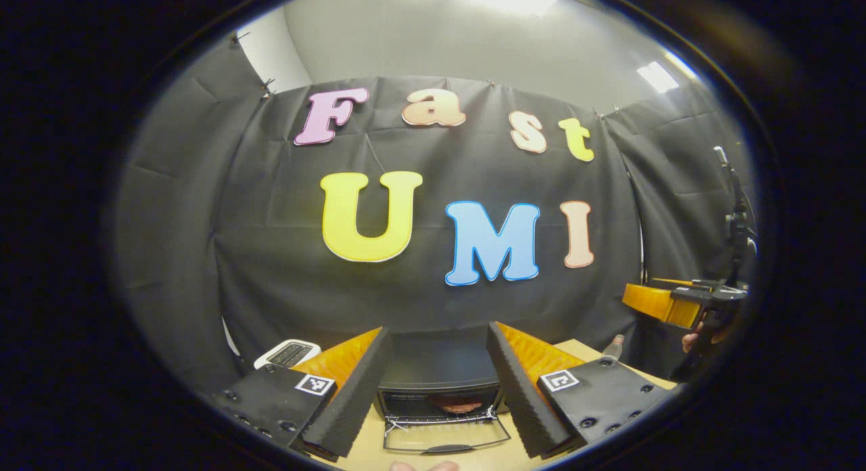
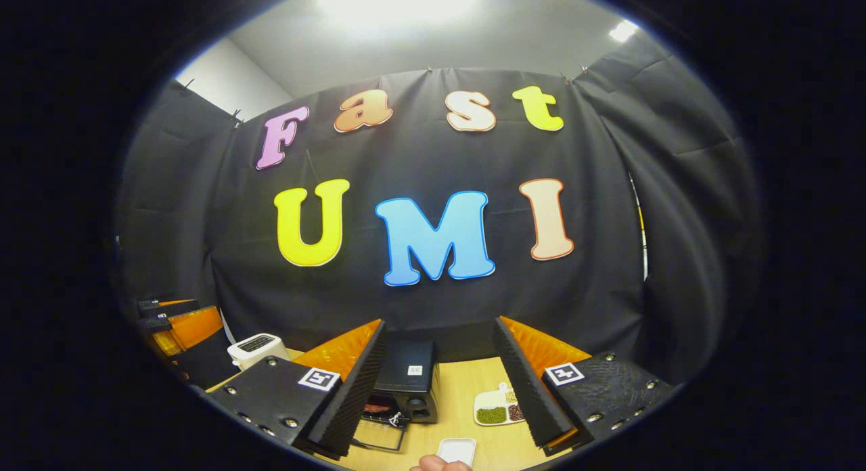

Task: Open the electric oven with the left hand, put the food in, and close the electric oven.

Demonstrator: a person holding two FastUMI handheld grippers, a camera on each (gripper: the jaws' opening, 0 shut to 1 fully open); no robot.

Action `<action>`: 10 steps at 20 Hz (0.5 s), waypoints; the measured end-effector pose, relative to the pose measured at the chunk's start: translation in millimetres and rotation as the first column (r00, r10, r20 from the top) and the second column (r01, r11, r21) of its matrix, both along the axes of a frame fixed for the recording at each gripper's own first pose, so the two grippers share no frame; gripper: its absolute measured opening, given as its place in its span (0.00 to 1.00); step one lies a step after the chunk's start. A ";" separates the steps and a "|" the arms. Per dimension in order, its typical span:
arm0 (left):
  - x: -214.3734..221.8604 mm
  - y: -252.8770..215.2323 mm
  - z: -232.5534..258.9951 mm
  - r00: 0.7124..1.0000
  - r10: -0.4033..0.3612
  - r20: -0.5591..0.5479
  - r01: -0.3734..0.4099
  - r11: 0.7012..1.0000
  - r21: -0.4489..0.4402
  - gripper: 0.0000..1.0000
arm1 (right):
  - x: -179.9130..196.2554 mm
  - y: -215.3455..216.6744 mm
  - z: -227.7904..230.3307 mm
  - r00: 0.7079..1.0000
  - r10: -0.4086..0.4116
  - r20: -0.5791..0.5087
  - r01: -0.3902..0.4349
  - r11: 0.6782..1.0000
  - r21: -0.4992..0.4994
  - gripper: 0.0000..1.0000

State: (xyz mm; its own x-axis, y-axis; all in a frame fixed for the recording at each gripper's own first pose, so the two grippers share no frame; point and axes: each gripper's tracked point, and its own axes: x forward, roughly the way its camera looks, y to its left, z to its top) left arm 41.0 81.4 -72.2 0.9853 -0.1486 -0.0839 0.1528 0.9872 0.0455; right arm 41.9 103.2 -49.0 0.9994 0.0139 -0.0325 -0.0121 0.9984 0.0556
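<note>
1. Black boxy electric oven (image 1: 438,383) sits on the light wooden table (image 1: 487,457), dead ahead of and below the left gripper (image 1: 438,379). Its glass door (image 1: 446,434) hangs open, folded down flat toward the camera, dark handle bar (image 1: 446,449) at the near edge.
2. Reddish food (image 1: 459,407) lies inside on the wire rack (looks already loaded, judging by that).
3. Left gripper jaws spread wide, released, holding nothing.
4. Right gripper (image 2: 438,383) is likewise spread and empty; in its view the oven lies ahead-left, w/ a white divided dish of beans (image 2: 499,409) and a small white square tray (image 2: 457,451) to the right.
5. Key relation: door handle runs crosswise, centred btw the left jaws and lower, so the left hand is nearer for lifting the door shut.
6. White toaster (image 1: 287,352) stands off to the left, well apart.
</note>
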 end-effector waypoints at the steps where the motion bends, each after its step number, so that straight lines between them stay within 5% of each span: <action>1: 0.9 -1.7 -7.6 1.000 0.003 -0.023 -0.003 1.000 -0.005 0.91 | -3.4 -1.8 -1.4 1.000 -0.003 -0.007 0.003 1.000 0.003 0.95; 2: 1.2 -2.8 -18.9 0.998 0.004 -0.057 -0.004 1.000 -0.007 0.99 | -5.6 -4.4 -2.7 1.000 -0.009 -0.013 0.009 1.000 0.010 0.95; 6: 2.9 -11.1 -69.0 0.975 -0.020 -0.223 0.022 1.000 0.007 0.96 | -16.2 -19.9 -13.1 0.999 -0.027 -0.040 0.029 0.999 0.033 0.95; 10: -0.8 -15.0 -145.1 0.894 -0.007 -0.448 0.012 1.000 0.010 0.95 | -23.6 -38.9 -24.4 0.997 -0.056 -0.061 0.058 0.998 0.038 0.95</action>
